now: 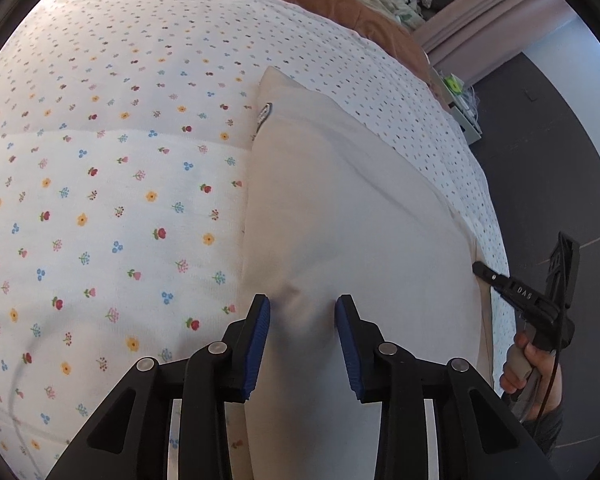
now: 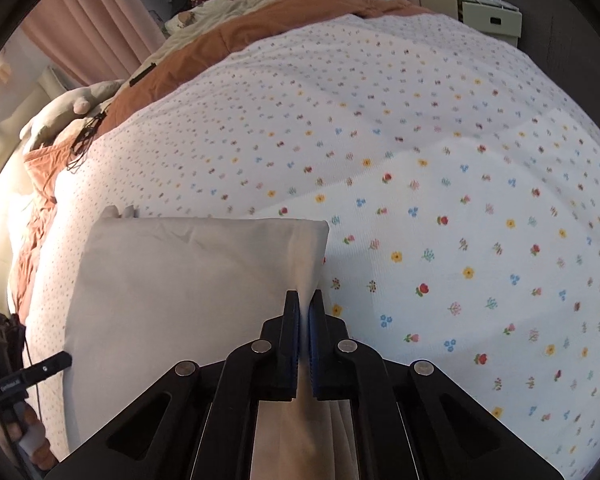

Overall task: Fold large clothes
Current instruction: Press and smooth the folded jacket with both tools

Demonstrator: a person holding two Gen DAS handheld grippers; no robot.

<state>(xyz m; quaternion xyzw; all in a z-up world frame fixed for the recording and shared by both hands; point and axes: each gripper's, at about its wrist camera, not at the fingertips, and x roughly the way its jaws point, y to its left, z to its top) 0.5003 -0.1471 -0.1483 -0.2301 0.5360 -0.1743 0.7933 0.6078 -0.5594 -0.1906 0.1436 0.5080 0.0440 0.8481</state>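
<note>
Left wrist view: my left gripper (image 1: 302,306) pinches a raised ridge of the cream garment (image 1: 340,208), pads pressing the cloth.
Right wrist view: my right gripper (image 2: 304,300) is clamped tight on its right edge.
Room: floral bedspread (image 2: 440,160) lies open beyond; bed edge beside the dark floor (image 1: 548,152).
Garment: folded rectangle, smooth, zipper pull (image 1: 264,114) at one side.

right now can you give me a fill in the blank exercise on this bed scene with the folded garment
1. The folded beige garment lies on a white bedspread printed with small ____.
2. The right gripper is ____ on the garment's edge.
3. Beyond the bedspread lies a blanket coloured ____.
4. The left gripper has blue pads on its fingers, with ____ bunched between them.

Missing words: flowers; shut; brown; fabric
</note>
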